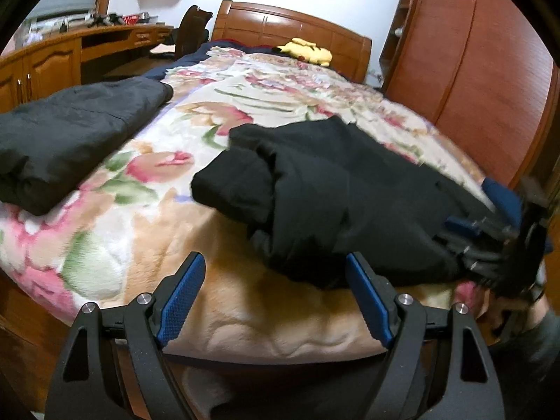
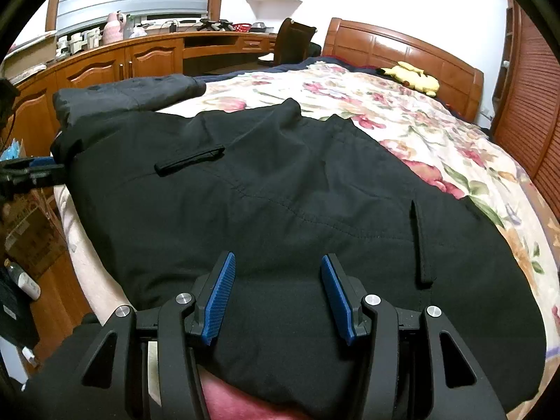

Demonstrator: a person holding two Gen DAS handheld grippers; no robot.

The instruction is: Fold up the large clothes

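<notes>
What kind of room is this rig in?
Almost certainly a home bedroom: a bed with a wooden headboard and floral blanket, a yellow plush toy by the headboard, and a built-in wooden desk.

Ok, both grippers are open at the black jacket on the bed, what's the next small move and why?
Probably close the right gripper on the black jacket: its open fingers straddle the hem at the bed's near edge, while the left gripper is open beside the bunched end, over the floral blanket.

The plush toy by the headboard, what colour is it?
Yellow. The plush toy lies on the bed near the wooden headboard, and shows best in the left wrist view.
</notes>
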